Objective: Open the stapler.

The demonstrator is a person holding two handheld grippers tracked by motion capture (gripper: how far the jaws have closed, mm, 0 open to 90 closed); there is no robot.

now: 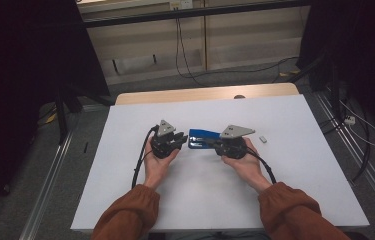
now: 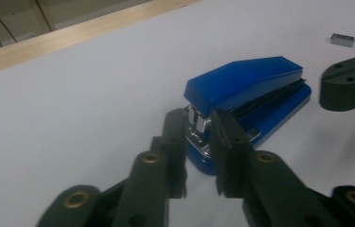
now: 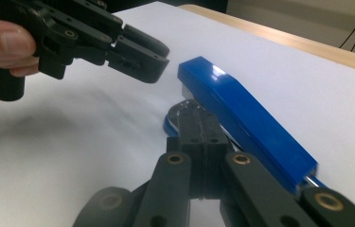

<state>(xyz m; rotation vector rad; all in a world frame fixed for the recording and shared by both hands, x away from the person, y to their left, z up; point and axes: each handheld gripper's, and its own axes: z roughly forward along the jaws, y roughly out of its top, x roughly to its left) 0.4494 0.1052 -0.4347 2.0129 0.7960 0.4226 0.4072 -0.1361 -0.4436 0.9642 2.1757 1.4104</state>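
- Two handheld grippers work one blue stapler, which lies flat near the middle of the white table, between the two hands.
- Left gripper: in its own view the jaws stand a narrow gap apart, one on each side of the stapler's metal nose. Whether the pads press on the nose cannot be told; a sliver of space shows on at least one side.
- Right gripper: jaws together, pad against pad, with nothing visibly between them. They lie low beside the stapler's base, touching or nearly touching its edge; a grip on it is not evident.
- Progress, as judged: early. The stapler rests on the table, closed, not lifted and not opened. The left approach to the nose looks close to complete; a firm hold is yet to be confirmed.
- Remaining, as judged: secure the nose, steady the body, then whatever handling follows.
- Stapler: glossy moulded plastic, wedge-shaped top cover tapering toward the rear, rounded base, bright stamped-metal mouth at the front.
- Grippers: matt black, hard-edged linkages with brass-coloured pivot bushes.
- Table: smooth, matt white surface with a pale wood strip along the far edge.
- A small grey block, possibly a strip of staples, lies apart to the right of the stapler.
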